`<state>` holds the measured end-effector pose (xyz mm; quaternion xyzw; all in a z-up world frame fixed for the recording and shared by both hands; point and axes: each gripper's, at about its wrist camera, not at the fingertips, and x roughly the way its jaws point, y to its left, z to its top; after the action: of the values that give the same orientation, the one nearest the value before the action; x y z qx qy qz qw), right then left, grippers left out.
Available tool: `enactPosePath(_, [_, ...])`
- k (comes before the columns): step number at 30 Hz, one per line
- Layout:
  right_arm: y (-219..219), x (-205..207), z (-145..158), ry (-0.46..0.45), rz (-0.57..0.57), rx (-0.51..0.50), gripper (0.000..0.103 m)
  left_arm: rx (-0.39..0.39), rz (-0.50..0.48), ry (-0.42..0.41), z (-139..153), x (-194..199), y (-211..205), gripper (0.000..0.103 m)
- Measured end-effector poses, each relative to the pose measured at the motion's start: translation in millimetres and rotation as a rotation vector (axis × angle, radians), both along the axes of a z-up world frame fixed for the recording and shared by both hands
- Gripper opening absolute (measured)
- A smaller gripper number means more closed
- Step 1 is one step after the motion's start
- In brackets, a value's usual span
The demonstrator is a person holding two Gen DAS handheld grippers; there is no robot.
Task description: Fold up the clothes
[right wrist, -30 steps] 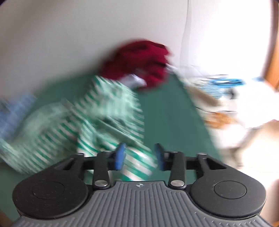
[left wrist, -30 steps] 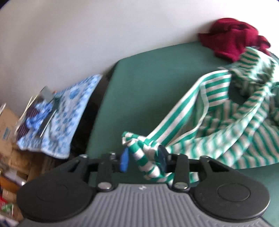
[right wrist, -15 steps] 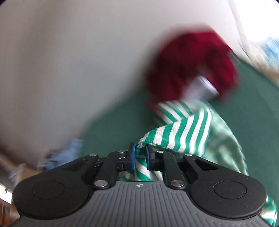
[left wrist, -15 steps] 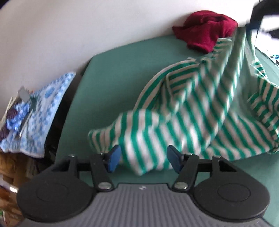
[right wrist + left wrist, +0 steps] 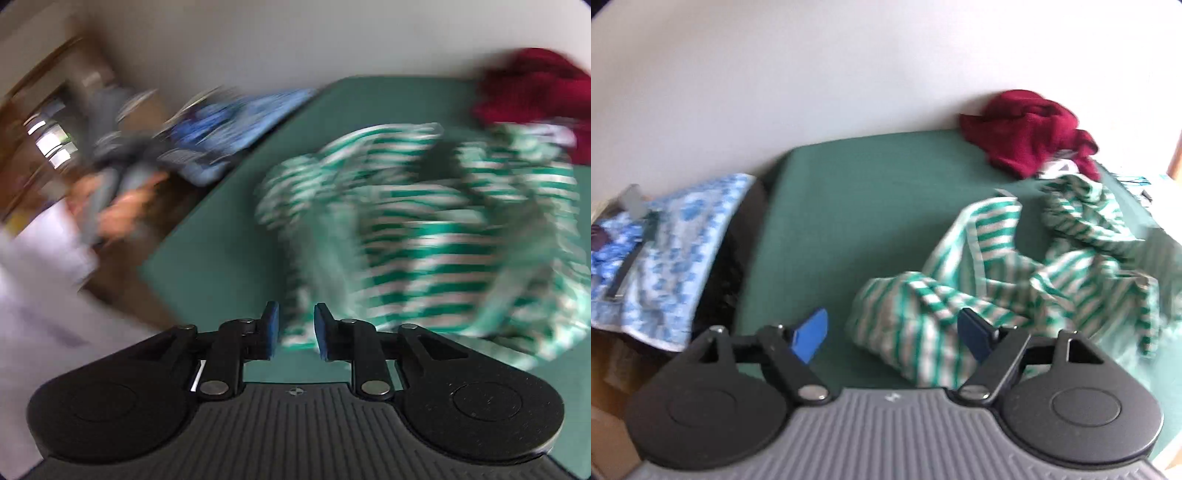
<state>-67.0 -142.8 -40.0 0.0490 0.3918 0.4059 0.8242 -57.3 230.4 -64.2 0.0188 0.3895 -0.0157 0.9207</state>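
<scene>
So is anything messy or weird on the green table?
Yes. The striped shirt lies crumpled and twisted on the green table, not flat for folding. Neither the left gripper nor the right gripper holds it; both are open. A red garment sits bunched against the wall.

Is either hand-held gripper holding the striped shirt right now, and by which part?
Neither. The left hand-held gripper is wide open and the right hand-held gripper is open; the striped shirt lies crumpled on the green surface.
</scene>
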Motion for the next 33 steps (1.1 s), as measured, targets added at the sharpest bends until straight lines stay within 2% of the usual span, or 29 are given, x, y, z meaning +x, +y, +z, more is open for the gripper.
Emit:
enactPosePath(2, [-4.4, 8.8, -4.3, -0.023, -0.121, -0.044, 0.053, -0.019, -0.081, 0.014, -5.6, 2.9, -19.5, 0.081])
enactPosePath(3, [-6.7, 13.2, -6.4, -0.035, -0.182, -0.066, 0.054, -0.023, -0.126, 0.022, -9.6, 4.6, -31.3, 0.085])
enactPosePath(5, [-11.1, 22.1, -10.6, -0.058, -0.304, -0.110, 0.054, -0.018, -0.207, 0.036, -19.4, 8.0, -55.9, 0.102])
enactPosePath(7, [-12.0, 31.7, -16.2, -0.089, -0.395, -0.159, 0.054, 0.056, -0.245, 0.050, -39.1, 12.6, -86.4, 0.103])
enactPosePath(9, [3.1, 44.9, -27.8, -0.161, -0.350, -0.234, 0.054, 0.112, -0.274, 0.072, -57.6, 18.5, -112.9, 0.100])
enactPosePath(11, [18.2, 58.1, -39.3, -0.231, -0.304, -0.309, 0.054, 0.071, -0.262, 0.134, -70.1, 31.7, -118.4, 0.095])
enactPosePath(13, [34.6, 72.3, -54.3, -0.273, -0.235, -0.373, 0.054, 0.030, -0.250, 0.196, -82.6, 44.9, -124.0, 0.049])
enactPosePath(14, [42.0, 79.2, -61.8, -0.281, -0.203, -0.399, 0.053, 0.005, -0.245, 0.215, -85.8, 49.3, -125.1, 0.037])
enactPosePath(15, [47.3, 85.2, -67.9, -0.281, -0.184, -0.420, 0.049, -0.016, -0.238, 0.205, -82.3, 48.5, -123.3, 0.017])
enactPosePath(16, [50.9, 92.9, -74.6, -0.273, -0.172, -0.437, 0.045, -0.013, -0.226, 0.186, -77.9, 46.4, -121.6, 0.011])
enactPosePath(17, [51.6, 103.4, -82.0, -0.248, -0.170, -0.449, 0.018, -0.021, -0.218, 0.177, -74.1, 44.2, -118.1, 0.011])
enactPosePath(18, [50.4, 111.1, -85.8, -0.225, -0.181, -0.453, 0.002, -0.045, -0.200, 0.172, -67.9, 41.8, -111.4, 0.009])
enactPosePath(19, [43.6, 112.1, -79.8, -0.214, -0.213, -0.425, 0.001, -0.074, -0.174, 0.157, -56.8, 37.3, -101.9, 0.009])
enactPosePath(22, [10.0, 103.9, -40.8, -0.236, -0.296, -0.249, 0.001, -0.117, -0.092, 0.057, -12.8, 12.8, -68.2, 0.009])
enactPosePath(24, [-22.3, 88.9, -5.4, -0.257, -0.332, -0.122, 0.001, -0.095, -0.042, -0.022, 20.0, -9.5, -45.4, 0.009])
enactPosePath(26, [-56.6, 69.6, 22.7, -0.288, -0.355, -0.048, 0.001, -0.057, 0.008, -0.073, 44.0, -29.2, -23.2, 0.010])
enactPosePath(28, [-87.0, 50.7, 39.4, -0.313, -0.380, -0.039, 0.001, -0.014, 0.060, -0.107, 61.6, -47.2, -1.8, 0.019])
enactPosePath(29, [-94.5, 44.7, 41.7, -0.315, -0.383, -0.048, 0.000, 0.015, 0.095, -0.112, 63.8, -54.1, 7.0, 0.022])
enactPosePath(30, [-89.8, 44.3, 36.5, -0.301, -0.370, -0.062, 0.000, 0.045, 0.131, -0.106, 61.5, -57.6, 13.8, 0.030])
enactPosePath(31, [-85.1, 43.9, 31.3, -0.288, -0.357, -0.075, 0.002, 0.076, 0.165, -0.079, 53.6, -57.3, 20.0, 0.035])
enactPosePath(32, [-80.4, 43.5, 26.1, -0.274, -0.344, -0.088, 0.011, 0.099, 0.186, -0.033, 42.9, -55.4, 23.8, 0.034])
enactPosePath(33, [-75.7, 43.2, 20.9, -0.260, -0.331, -0.102, 0.015, 0.118, 0.198, 0.009, 32.1, -53.9, 26.0, 0.036])
